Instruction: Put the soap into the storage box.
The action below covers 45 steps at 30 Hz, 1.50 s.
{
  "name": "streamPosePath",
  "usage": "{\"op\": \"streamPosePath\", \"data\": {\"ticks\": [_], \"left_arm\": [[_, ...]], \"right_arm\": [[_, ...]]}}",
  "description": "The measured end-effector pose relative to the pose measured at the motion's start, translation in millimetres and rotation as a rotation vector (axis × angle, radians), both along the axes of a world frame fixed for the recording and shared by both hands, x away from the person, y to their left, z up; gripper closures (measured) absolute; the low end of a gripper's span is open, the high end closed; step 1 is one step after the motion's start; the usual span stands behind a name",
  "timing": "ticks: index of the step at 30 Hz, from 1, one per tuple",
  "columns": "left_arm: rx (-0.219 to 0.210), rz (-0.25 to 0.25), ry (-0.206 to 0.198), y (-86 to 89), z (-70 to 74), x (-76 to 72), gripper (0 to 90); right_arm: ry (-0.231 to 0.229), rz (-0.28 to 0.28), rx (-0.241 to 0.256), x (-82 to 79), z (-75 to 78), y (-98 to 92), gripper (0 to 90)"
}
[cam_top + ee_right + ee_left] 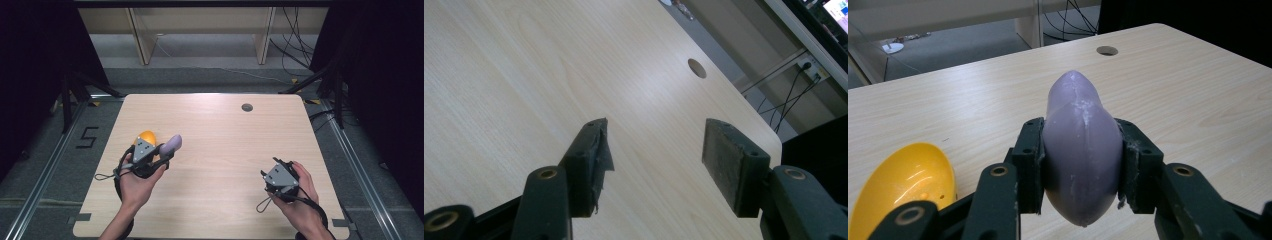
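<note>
while clamped, purple eggplant (1082, 150) fills left hand-held gripper (1082, 165)

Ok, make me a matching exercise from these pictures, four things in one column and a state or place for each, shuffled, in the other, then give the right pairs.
Things:
1. left gripper
2. right gripper
3. yellow shell
4. round hole

States or places:
A. open, holding nothing
B. in the table near its far edge
C. shut on the purple piece
D. lying on the table beside the left gripper

Pairs: 1-C, 2-A, 3-D, 4-B
</note>
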State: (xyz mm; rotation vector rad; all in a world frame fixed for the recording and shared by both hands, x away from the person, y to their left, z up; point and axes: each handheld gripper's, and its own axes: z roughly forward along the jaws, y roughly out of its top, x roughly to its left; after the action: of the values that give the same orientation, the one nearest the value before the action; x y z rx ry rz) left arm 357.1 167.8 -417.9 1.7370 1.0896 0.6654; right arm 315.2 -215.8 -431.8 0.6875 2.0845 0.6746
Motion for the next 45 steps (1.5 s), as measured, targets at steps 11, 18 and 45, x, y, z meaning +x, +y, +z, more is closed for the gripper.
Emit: {"op": "streamPosePath", "data": {"ticks": [11, 18, 45], "left_arm": [[0.0, 0.035, -0.001, 7.0, -1.2, 1.5, 58.8], [0.004, 0.057, -0.002, 12.9, -2.2, 3.3, 58.8], [0.013, 0.14, -0.009, 33.1, -6.4, 9.8, 58.8]], "right_arm": [[0.008, -0.003, 0.011, 0.2, -0.3, -0.5, 44.5], [0.007, 0.006, 0.005, 0.6, 0.0, -0.7, 44.4], [0.013, -0.01, 0.016, 1.0, -0.6, -0.3, 44.4]]}}
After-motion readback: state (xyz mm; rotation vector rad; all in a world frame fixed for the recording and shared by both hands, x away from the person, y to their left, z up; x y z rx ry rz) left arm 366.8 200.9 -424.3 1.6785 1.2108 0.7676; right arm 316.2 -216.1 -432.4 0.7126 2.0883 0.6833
